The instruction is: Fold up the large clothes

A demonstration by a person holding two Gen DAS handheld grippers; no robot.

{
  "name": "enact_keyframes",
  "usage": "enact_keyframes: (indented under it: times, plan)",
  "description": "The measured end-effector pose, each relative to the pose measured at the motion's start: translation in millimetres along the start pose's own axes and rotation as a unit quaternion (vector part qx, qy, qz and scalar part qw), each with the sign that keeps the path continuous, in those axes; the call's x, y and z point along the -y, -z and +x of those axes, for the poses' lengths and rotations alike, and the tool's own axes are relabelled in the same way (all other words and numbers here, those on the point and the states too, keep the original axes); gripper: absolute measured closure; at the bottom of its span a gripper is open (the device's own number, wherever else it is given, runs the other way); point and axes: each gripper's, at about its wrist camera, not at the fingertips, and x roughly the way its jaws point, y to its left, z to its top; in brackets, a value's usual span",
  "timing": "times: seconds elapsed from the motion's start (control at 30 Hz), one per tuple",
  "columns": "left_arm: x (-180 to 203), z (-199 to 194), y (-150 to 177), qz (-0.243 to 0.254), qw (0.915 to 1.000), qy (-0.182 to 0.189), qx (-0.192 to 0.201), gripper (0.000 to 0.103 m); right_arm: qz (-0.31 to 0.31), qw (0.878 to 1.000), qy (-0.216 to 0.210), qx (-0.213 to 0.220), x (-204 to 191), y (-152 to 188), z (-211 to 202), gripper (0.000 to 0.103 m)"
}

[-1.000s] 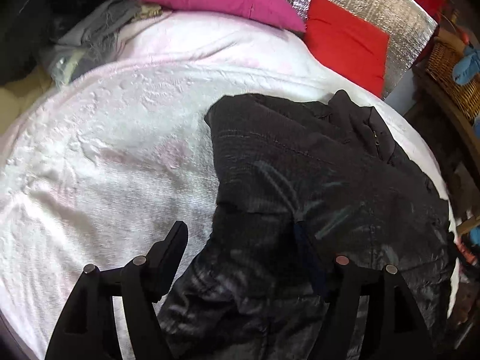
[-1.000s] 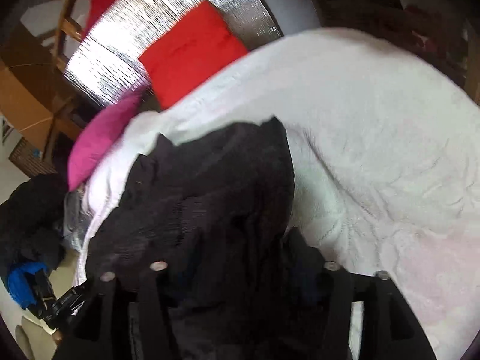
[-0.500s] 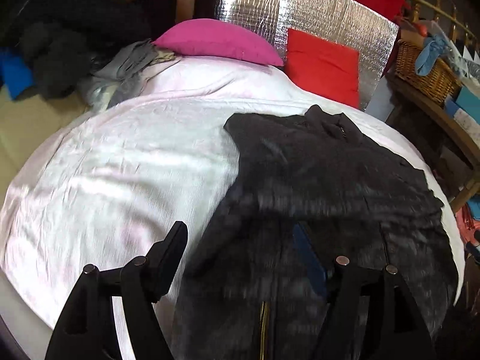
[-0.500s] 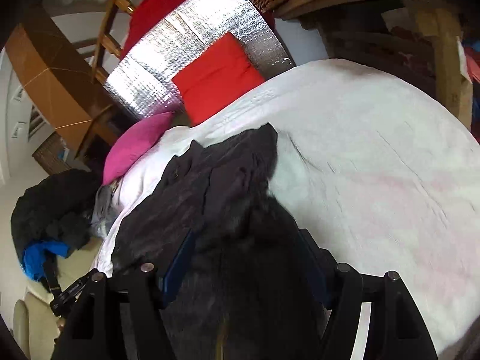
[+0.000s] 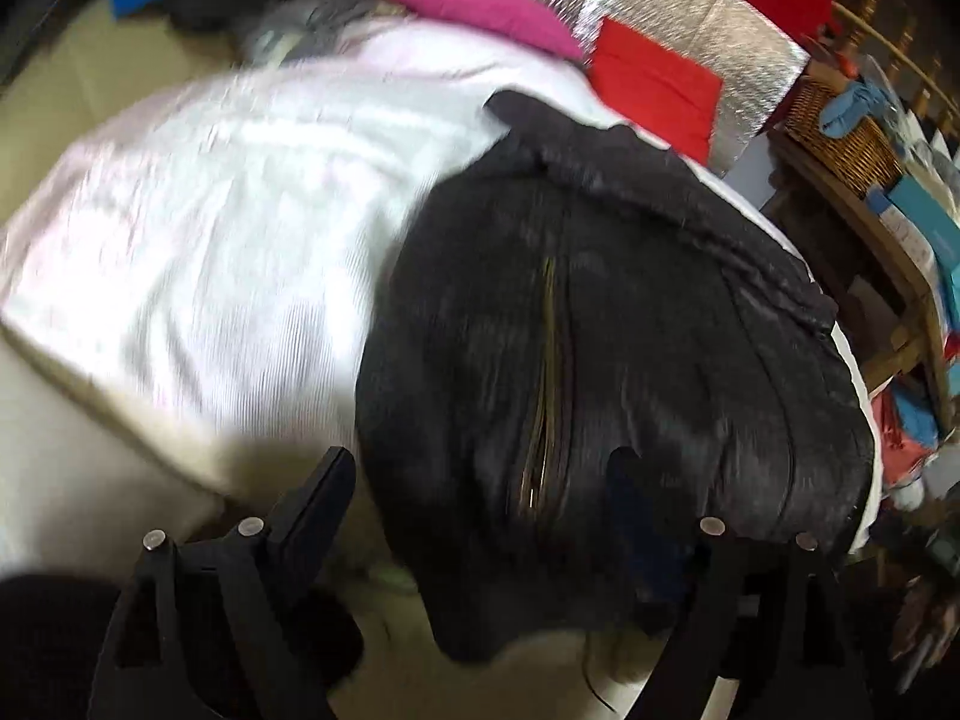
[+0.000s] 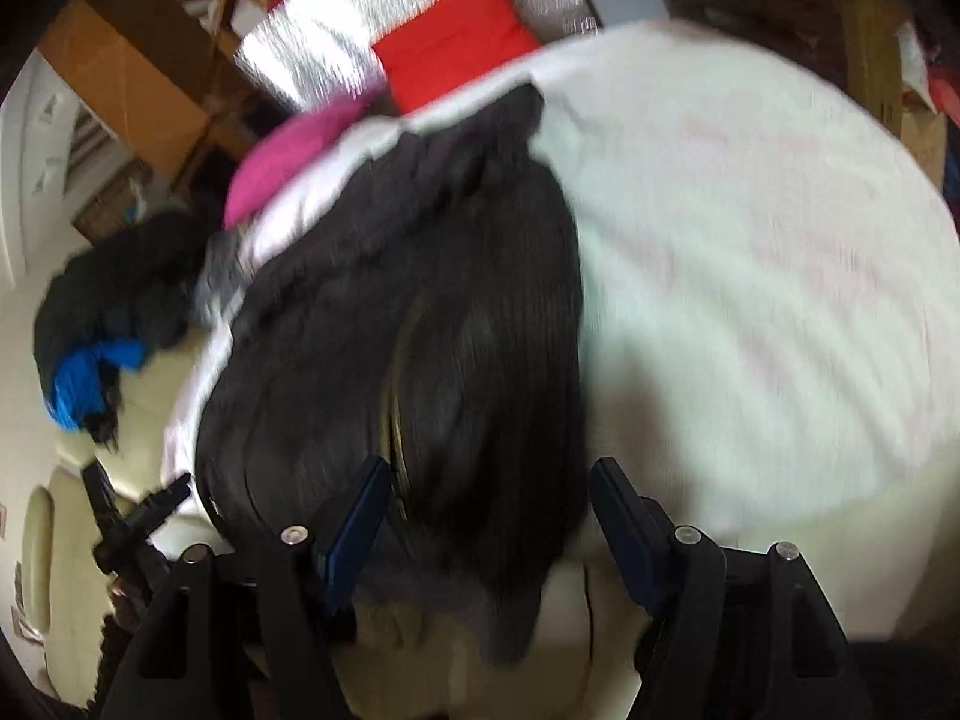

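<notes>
Now the black jacket point(image 5: 600, 360) lies spread on the white bedspread point(image 5: 210, 228), its zip line running up the middle and its lower hem drooping over the near edge of the bed. The left gripper point(image 5: 474, 480) has just been opening; its jaws stand wide apart, with the hem between them but seemingly unpinched, though blur makes this hard to judge. The right gripper point(image 6: 489, 492) also stands open astride the hem. A pink pillow point(image 5: 480, 6) and a red cushion point(image 5: 654, 84) sit at the far end.
</notes>
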Motion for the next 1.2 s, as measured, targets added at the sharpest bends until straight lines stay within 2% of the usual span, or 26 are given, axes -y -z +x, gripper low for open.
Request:
enact_keyframes:
  times: [0.1, 0.23, 0.3, 0.4, 0.47, 0.5, 0.57, 0.63, 0.7, 0.77, 0.83, 0.87, 0.9, 0.97, 1.0, 1.03, 1.1, 1.17, 1.2]
  plan:
    - [-0.1, 6.7, 13.2, -0.008, 0.9995, 0.004, -0.032, 0.017, -0.004, 0.999, 0.024, -0.047, -2.7, 14.5, 20.6, 0.030]
    - [5.3, 19.3, 23.7, 0.005, 0.9979, -0.004, -0.064, 0.017, 0.006, 0.996, 0.031, -0.077, -5.6, 21.5, 43.0, 0.031]
    - [7.7, 23.5, 24.6, 0.009, 0.9974, -0.004, -0.071, 0.017, 0.014, 0.996, 0.028, -0.087, -10.1, 27.0, 55.0, 0.031]
    - [15.3, 21.7, 28.0, 0.034, 0.9977, -0.001, -0.058, 0.018, -0.014, 0.996, 0.021, -0.084, -27.9, 33.1, 58.1, 0.031]
    - [22.4, 19.0, 30.0, 0.046, 0.9974, 0.014, -0.053, 0.027, -0.034, 0.997, 0.009, -0.074, -39.9, 38.4, 52.4, 0.031]
    - [25.6, 19.3, 31.4, 0.051, 0.9969, 0.021, -0.055, 0.035, -0.037, 0.997, 0.005, -0.070, -42.2, 39.4, 49.7, 0.031]
    - [28.0, 22.7, 33.5, 0.056, 0.9965, 0.016, -0.060, 0.035, -0.024, 0.997, 0.011, -0.074, -37.0, 39.9, 51.5, 0.031]
    - [27.4, 27.7, 33.3, 0.051, 0.9962, 0.012, -0.070, 0.028, 0.006, 0.996, 0.034, -0.086, -22.5, 38.7, 60.0, 0.031]
    - [23.6, 33.0, 32.6, 0.033, 0.9963, 0.012, -0.079, 0.016, 0.038, 0.993, 0.027, -0.111, -10.5, 39.7, 71.4, 0.031]
    - [19.1, 41.4, 32.8, 0.015, 0.9955, 0.015, -0.092, 0.014, 0.048, 0.991, 0.021, -0.127, -10.9, 41.9, 80.6, 0.031]
    - [16.1, 55.4, 34.7, -0.003, 0.9922, 0.032, -0.120, 0.014, 0.025, 0.993, 0.018, -0.116, -21.6, 42.1, 85.0, 0.031]
    - [16.2, 58.0, 35.1, -0.006, 0.9918, 0.038, -0.121, 0.015, 0.011, 0.994, 0.020, -0.110, -28.3, 42.4, 83.9, 0.032]
    - [16.4, 58.6, 35.3, -0.008, 0.9920, 0.041, -0.119, 0.015, 0.000, 0.995, 0.018, -0.103, -35.1, 42.0, 81.1, 0.041]
    - [16.7, 56.4, 35.9, -0.005, 0.9923, 0.048, -0.114, 0.035, -0.015, 0.995, 0.013, -0.094, -41.7, 42.3, 73.0, 0.050]
    - [15.3, 56.0, 37.3, -0.002, 0.9924, 0.045, -0.115, 0.050, -0.022, 0.996, 0.007, -0.091, -43.7, 42.9, 68.4, 0.052]
    - [14.6, 56.8, 38.7, -0.001, 0.9923, 0.040, -0.117, 0.056, -0.024, 0.996, 0.004, -0.091, -43.9, 43.8, 67.0, 0.052]
    - [13.9, 61.2, 41.5, -0.004, 0.9909, 0.037, -0.129, 0.055, -0.011, 0.994, 0.010, -0.107, -34.6, 43.6, 75.1, 0.052]
    - [13.1, 65.5, 43.4, -0.008, 0.9892, 0.040, -0.141, 0.042, 0.021, 0.991, 0.020, -0.131, -23.2, 45.5, 89.2, 0.049]
    - [14.6, 71.4, 43.2, -0.012, 0.9870, 0.052, -0.152, 0.030, 0.041, 0.988, 0.012, -0.147, -18.8, 47.2, 99.0, 0.049]
